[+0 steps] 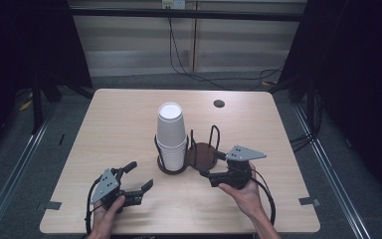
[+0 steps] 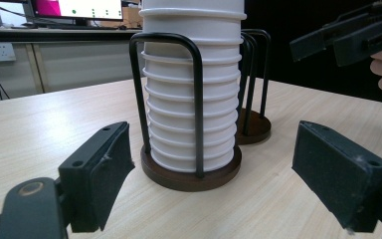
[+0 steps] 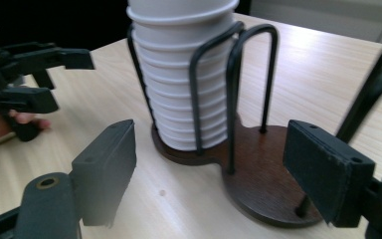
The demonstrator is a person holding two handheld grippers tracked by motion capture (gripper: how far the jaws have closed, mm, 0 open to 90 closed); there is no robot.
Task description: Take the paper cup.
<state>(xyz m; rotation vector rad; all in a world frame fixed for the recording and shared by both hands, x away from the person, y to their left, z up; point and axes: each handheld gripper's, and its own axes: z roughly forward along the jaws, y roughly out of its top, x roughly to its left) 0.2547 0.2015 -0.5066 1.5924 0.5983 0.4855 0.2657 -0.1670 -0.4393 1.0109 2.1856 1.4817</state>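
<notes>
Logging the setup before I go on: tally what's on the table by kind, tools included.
Stack of white paper cups: 1, individual cups too tightly nested to count
Dark wooden cup holder with black wire loops: 1, with two round bays
Tools: 2, left tool and right tool
Total: 4

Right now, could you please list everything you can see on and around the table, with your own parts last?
Cup stack: one stack, white, in the left bay of the holder.
Cup holder: one, dark brown base with black wire loops, table centre; its right bay is empty.
Table: one, light wood; a dark round hole near the far edge.
Cables: several, black, on the floor beyond the table.
Left gripper: one, black, jaws open, near left of the holder.
Right gripper: one, black, jaws open, by the holder's right bay.
</notes>
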